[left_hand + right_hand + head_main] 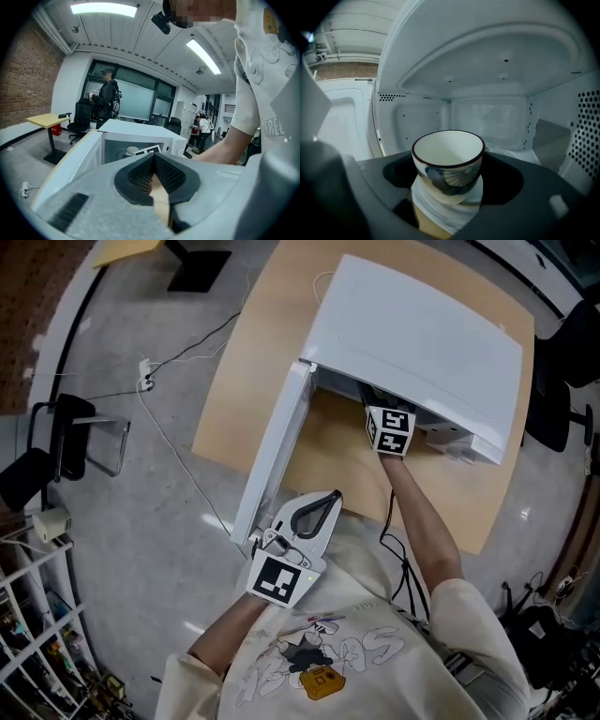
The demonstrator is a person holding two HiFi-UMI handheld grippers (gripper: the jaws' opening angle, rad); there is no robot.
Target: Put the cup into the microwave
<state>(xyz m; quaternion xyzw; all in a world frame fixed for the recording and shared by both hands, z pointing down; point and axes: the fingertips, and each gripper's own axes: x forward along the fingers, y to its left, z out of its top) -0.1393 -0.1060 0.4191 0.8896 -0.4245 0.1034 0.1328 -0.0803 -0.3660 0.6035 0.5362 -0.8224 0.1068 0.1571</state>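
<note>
Writing: black-and-white square markers sit on a cube on each tool. The person's pale shirt (323, 652) carries large outlined letters and a cartoon print, upside down at the bottom of the head view. We cannot read them whole.
Cup (448, 161): a white cup with a dark rim and a blue fan pattern on its side. It stands upright, mouth up, its long axis running up and down the right gripper view.
Cup's place: inside the white microwave (422, 343), near the front of the cavity. We cannot tell whether it touches the cavity floor.
Right tool (450, 178): reaches into the cavity, jaws spread wide around the cup and holding it by its sides.
Left tool (330, 499): jaws closed tip to tip with nothing between them, low in the head view just beside the door's end.
Door (277, 451): open, running towards the lower left of the head view.
Counter (244, 381): pale wood, carrying the microwave.
</note>
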